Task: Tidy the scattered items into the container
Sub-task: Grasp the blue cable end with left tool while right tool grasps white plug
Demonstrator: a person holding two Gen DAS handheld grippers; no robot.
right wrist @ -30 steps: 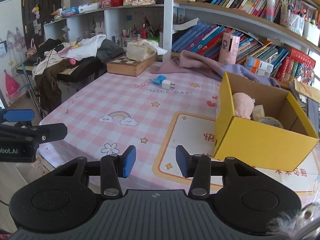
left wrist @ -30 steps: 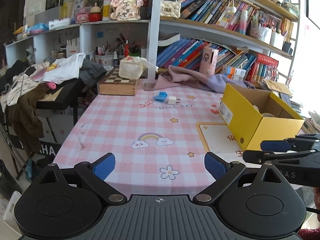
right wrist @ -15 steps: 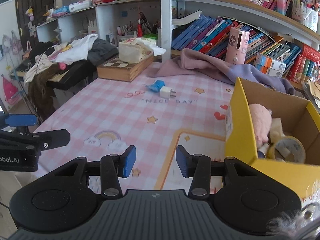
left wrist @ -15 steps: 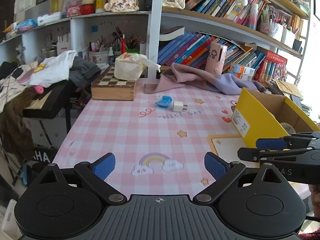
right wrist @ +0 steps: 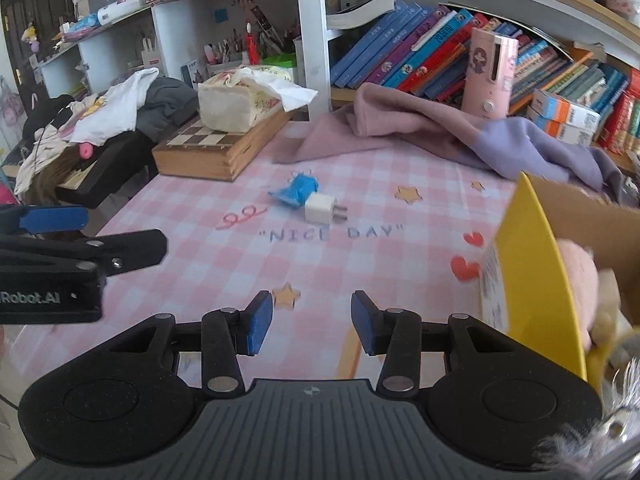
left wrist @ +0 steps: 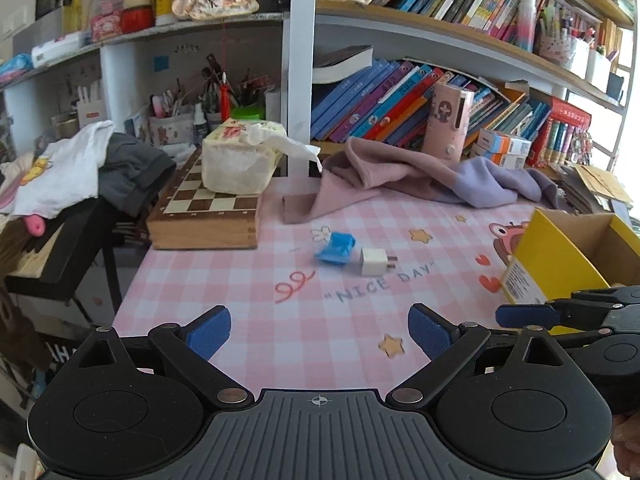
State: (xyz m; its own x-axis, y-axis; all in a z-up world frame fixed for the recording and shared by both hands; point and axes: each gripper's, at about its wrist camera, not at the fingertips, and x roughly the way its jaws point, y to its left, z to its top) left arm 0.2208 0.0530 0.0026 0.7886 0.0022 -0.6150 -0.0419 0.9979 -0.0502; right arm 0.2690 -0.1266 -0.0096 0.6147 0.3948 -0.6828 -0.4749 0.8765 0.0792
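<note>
- Pink-checked tablecloth [left wrist: 240, 280] printed with stars, hearts and "NICE DAY"; behind it shelves of books [left wrist: 380, 104], a chessboard box [left wrist: 208, 216] under a tissue pack [left wrist: 236, 160], a mauve garment [left wrist: 400, 172].
- Small blue item [right wrist: 296, 192] touching a white charger plug [right wrist: 320, 208], prongs pointing right, mid-cloth, well apart from the yellow box [right wrist: 528, 264].
- Box at right, holding a pink plush toy [right wrist: 576, 276].
- Left gripper [left wrist: 319, 330] wide apart, empty.
- Right gripper [right wrist: 312, 322] partly apart, nothing between.
</note>
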